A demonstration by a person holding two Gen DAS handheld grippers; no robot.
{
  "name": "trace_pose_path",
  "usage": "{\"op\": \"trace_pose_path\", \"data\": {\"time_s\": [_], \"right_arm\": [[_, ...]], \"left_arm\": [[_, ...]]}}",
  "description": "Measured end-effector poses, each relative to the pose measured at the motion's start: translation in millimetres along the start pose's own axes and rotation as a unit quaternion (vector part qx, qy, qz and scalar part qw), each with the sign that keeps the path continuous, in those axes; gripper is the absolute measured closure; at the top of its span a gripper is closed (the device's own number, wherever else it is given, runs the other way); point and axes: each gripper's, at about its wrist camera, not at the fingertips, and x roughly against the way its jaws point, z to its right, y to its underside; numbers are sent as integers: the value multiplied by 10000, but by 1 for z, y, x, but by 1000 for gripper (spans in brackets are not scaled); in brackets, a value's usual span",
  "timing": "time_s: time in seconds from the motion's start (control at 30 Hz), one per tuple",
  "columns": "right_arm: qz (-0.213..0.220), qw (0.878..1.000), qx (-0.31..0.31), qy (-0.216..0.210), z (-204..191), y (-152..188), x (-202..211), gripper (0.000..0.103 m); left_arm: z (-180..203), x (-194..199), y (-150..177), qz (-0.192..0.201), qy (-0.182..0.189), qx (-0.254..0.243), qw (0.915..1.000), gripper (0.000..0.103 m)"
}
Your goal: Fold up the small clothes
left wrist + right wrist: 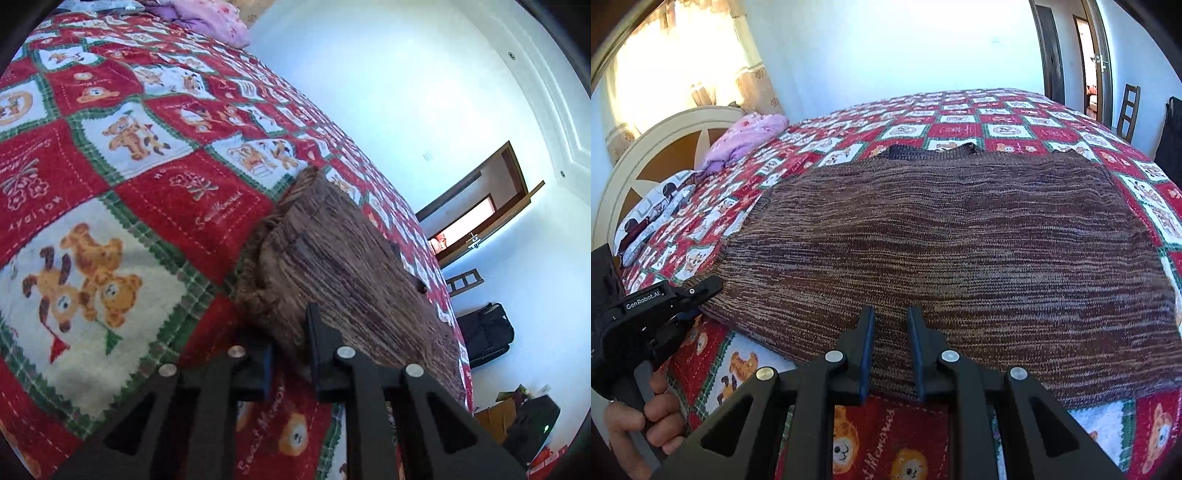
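A brown knitted sweater lies spread flat on the red patchwork blanket; it also shows in the left wrist view. My left gripper has its jaws around the sweater's near left corner, the fabric between the fingers. In the right wrist view the left gripper sits at that corner, held by a hand. My right gripper is at the sweater's near hem, jaws slightly apart with the hem edge between them.
A purple quilt and a pillow lie by the cream headboard. A wooden chair, a dark bag and an open door stand beyond the bed. The blanket covers the bed.
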Motion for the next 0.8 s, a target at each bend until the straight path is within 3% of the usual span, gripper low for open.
{"op": "trace_pose_path", "data": {"time_s": [0.07,0.1,0.2,0.3,0.47,0.57,0.8], "right_arm": [[5,10000,6,2,-6,-14,4,82],[76,10000,26,-58,-12,-21,7,76],[243,9988,257,-337,-37,-55,6,40],[211,9967,519,-586,-68,-89,-11,39],[-430,9905,1173,-577,-132,-123,-81,39],[-760,9850,1432,-594,-158,-127,-113,39],[-1087,9732,1970,-473,-195,-120,-159,39]], "left_arm": [[-2,-1,-1,-34,75,49,10000,84],[-3,-1,-2,-34,104,91,9999,84],[-1,-3,-3,72,51,96,9999,85],[-1,-5,-3,164,16,82,9998,91],[-5,-1,-1,250,200,73,9995,93],[-6,0,0,284,285,83,9992,93],[-5,1,2,284,239,81,9993,93]]}}
